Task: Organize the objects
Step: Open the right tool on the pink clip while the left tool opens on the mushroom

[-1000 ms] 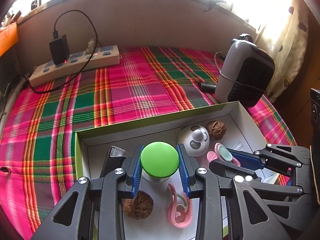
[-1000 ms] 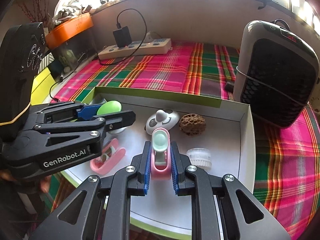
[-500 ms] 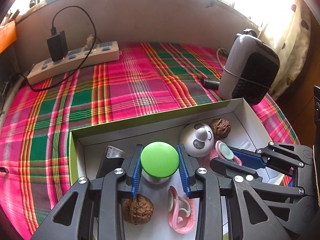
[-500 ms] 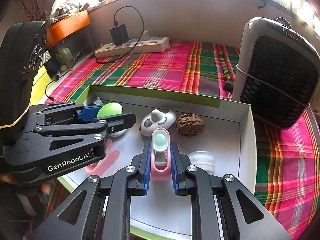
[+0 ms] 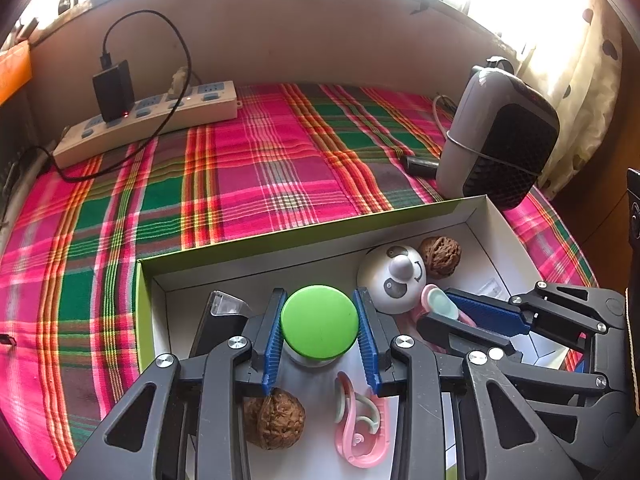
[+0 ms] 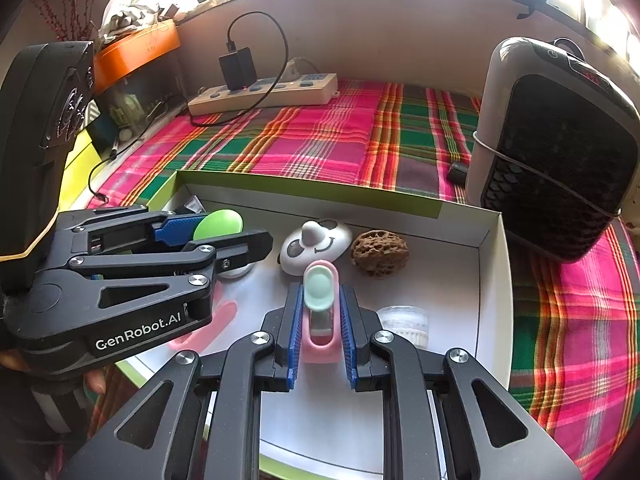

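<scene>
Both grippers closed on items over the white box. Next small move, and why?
Probably lift both straight up, clear of the box wall. The left gripper is clamped on the green-lidded round jar, the right gripper on the pink nail clipper with a mint lever, both inside the white cardboard box among the walnuts and the panda-faced toy.

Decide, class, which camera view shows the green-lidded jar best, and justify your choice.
The left wrist view: the green-lidded jar sits centred between the left gripper pads, lid fully visible. The right wrist view shows only a sliver of lid behind that gripper's fingers.
</scene>
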`<state>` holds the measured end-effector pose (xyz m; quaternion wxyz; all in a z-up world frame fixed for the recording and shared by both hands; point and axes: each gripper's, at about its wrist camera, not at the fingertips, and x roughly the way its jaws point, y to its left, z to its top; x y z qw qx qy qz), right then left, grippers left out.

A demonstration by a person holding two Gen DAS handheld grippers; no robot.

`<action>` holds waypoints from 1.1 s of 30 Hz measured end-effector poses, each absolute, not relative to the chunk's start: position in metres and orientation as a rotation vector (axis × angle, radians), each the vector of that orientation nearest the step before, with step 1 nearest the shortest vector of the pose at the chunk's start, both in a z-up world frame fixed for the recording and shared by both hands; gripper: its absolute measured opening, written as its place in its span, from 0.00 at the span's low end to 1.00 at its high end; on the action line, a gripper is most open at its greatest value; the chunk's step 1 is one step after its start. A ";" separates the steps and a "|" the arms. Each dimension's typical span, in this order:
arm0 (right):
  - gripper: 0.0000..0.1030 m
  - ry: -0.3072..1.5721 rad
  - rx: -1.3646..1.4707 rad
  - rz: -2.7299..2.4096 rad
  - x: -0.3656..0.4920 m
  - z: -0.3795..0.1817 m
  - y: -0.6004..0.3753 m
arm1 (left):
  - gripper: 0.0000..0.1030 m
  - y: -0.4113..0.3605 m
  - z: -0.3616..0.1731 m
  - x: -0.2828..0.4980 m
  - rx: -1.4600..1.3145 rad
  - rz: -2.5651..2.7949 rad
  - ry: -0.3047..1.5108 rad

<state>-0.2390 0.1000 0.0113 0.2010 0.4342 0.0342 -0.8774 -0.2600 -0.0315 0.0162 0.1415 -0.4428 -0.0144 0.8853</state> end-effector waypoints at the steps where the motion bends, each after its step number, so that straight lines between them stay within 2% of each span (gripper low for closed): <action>1: 0.18 0.094 1.214 -2.452 -0.239 0.011 0.100 | 0.31 -0.032 0.016 -0.260 -1.281 2.555 -0.050; 9: 0.21 0.107 1.208 -2.459 -0.237 0.015 0.098 | 0.32 -0.035 0.021 -0.257 -1.263 2.557 -0.064; 14: 0.29 0.125 1.201 -2.472 -0.232 0.018 0.097 | 0.33 -0.037 0.024 -0.253 -1.259 2.559 -0.073; 33: 0.30 0.086 1.131 -2.529 -0.200 0.039 0.111 | 0.34 -0.043 0.057 -0.214 -1.155 2.650 -0.085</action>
